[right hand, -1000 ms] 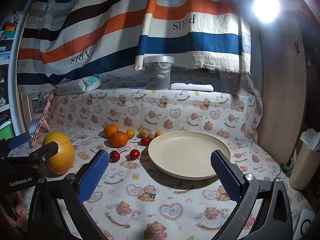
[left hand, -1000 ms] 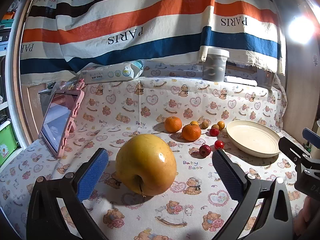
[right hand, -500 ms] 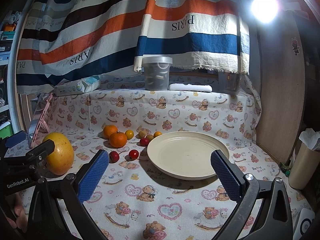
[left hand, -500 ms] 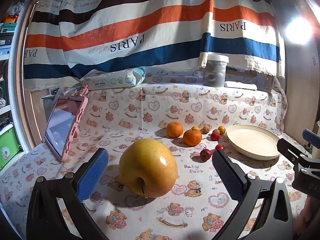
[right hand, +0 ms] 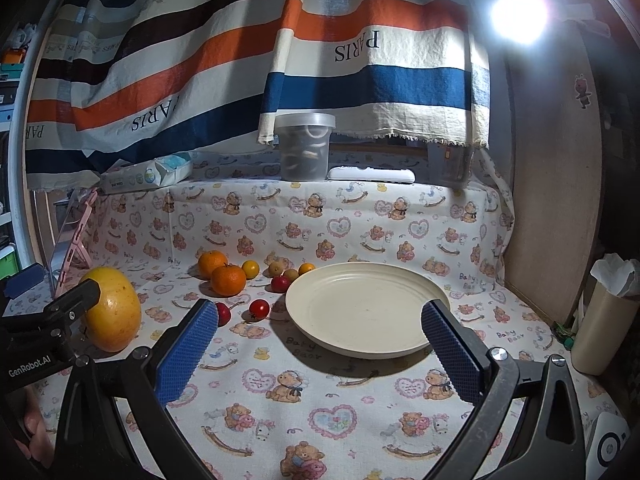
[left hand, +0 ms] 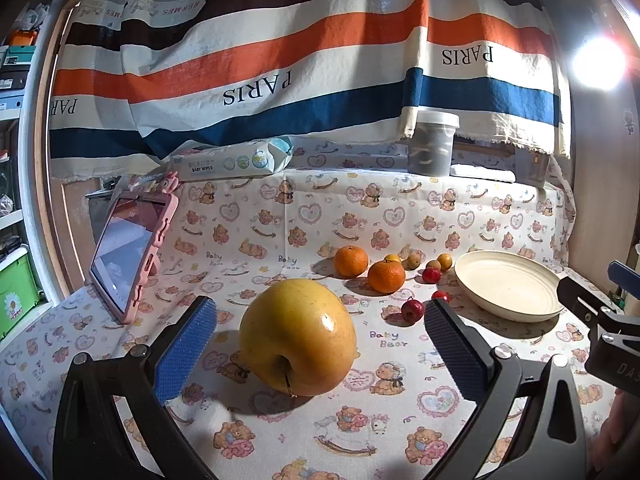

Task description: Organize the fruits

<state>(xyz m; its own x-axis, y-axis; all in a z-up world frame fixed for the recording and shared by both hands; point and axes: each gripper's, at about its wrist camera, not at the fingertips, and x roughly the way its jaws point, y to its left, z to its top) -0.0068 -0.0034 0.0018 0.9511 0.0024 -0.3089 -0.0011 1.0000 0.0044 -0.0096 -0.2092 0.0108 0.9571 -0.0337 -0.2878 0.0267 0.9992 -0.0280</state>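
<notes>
A bright lamp point(left hand: 598, 63) is flaring at upper right, casting fruit shadows leftward; corners are darkening, and fisheye distortion is bending the edges.

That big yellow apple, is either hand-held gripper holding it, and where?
Nothing is held. The apple rests on the cloth between the left hand-held gripper's open jaws, untouched.

Desk point(left hand: 352, 432) covered in bear-and-heart print cloth. Directly on it: large yellow apple point(left hand: 298, 338) lying near the front; two oranges point(left hand: 351, 261) side by side further back; small yellow fruits point(right hand: 250, 269) and small red fruits point(right hand: 259, 308) near them; cream plate point(right hand: 362, 308) to the right; pink-cased tablet point(left hand: 128, 252) propped at left
</notes>
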